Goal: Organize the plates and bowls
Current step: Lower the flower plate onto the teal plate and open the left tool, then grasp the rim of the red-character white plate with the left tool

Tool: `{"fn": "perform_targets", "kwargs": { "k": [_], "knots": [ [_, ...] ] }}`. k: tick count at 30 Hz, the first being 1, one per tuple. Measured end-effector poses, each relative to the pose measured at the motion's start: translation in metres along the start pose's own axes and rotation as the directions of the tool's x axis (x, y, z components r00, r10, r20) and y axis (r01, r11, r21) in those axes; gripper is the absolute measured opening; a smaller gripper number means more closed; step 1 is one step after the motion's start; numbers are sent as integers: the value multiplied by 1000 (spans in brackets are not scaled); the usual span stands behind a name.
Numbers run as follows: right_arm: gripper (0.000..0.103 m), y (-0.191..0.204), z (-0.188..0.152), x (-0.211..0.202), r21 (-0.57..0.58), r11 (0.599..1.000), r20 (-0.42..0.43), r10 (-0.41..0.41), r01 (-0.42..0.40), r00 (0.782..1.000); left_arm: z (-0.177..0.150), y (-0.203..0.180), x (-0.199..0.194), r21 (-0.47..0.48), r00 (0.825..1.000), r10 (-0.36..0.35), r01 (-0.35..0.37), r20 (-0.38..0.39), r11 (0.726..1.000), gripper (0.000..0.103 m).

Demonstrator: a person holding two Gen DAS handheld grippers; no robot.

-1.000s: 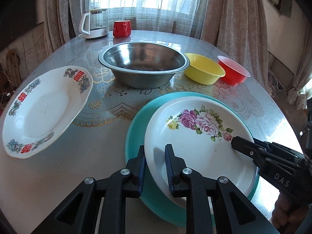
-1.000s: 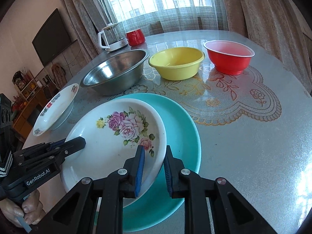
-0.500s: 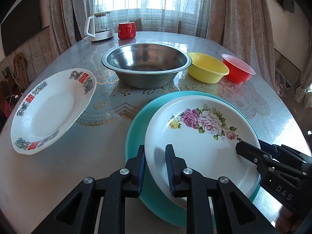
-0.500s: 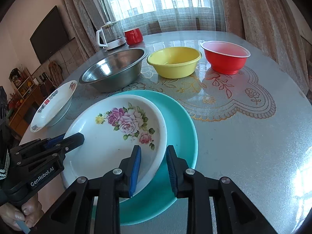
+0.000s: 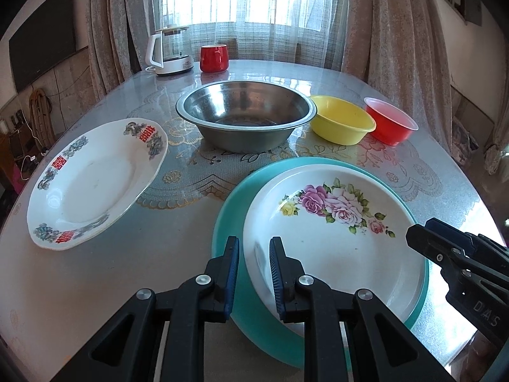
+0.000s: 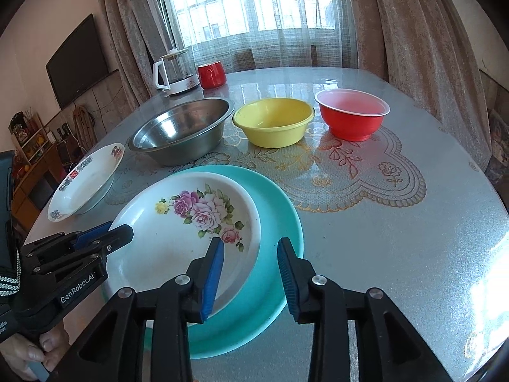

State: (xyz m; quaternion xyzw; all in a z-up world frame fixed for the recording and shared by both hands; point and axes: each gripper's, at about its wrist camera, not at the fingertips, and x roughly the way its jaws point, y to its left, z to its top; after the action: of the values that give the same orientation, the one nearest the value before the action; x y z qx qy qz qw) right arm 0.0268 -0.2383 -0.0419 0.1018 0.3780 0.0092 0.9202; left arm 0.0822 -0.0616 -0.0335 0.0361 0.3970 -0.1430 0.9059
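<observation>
Floral plate (image 5: 334, 242) laid nested in teal plate (image 5: 229, 222) on the table's near side, apparently to start a stack. Left gripper (image 5: 253, 273) pinched on its rim, probably steadying it. Right gripper (image 6: 249, 273) just opening, pads spread astride the opposite rim without pressing, support seemingly no longer needed.

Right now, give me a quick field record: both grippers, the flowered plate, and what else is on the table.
left gripper: closed on the near-left rim of the flowered plate
right gripper: jaws have just been opening; plate rim between them, pads clear of it
flowered plate: sits on the teal plate
other plate: white plate with red characters, alone at the left
bowls: steel bowl, yellow bowl, red bowl, in a row, unstacked
far end: kettle, red mug
</observation>
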Motion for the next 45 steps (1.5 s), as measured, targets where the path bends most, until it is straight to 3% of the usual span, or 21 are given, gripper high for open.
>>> {"fn": "perform_targets", "kwargs": {
  "k": [13,21,27,35,38,43,45],
  "knots": [
    [38,16,1,-6,-34,999,18,18,-17,1000,-2,13,-26,-34,996,-12,15,86,999,21],
    [38,23,6,-9,-46,999,29,27,-25,999,-4,35,-35,-113,995,-7,19,103,993,21],
    [38,44,19,-17,-103,990,47,102,-97,994,-12,69,-48,-188,992,28,-5,120,982,21],
    [38,93,33,5,-176,954,-33,241,-243,970,-24,126,-63,-284,985,121,-82,124,955,21],
    [38,111,40,18,-179,932,-83,306,-316,948,-23,153,-65,-331,979,166,-119,117,936,21],
    [40,134,51,43,-151,912,-158,360,-382,920,-17,192,-70,-390,975,178,-113,134,914,32],
    [40,141,57,52,-155,911,-169,357,-383,918,-12,204,-68,-393,972,192,-126,135,911,34]
  ]
}}
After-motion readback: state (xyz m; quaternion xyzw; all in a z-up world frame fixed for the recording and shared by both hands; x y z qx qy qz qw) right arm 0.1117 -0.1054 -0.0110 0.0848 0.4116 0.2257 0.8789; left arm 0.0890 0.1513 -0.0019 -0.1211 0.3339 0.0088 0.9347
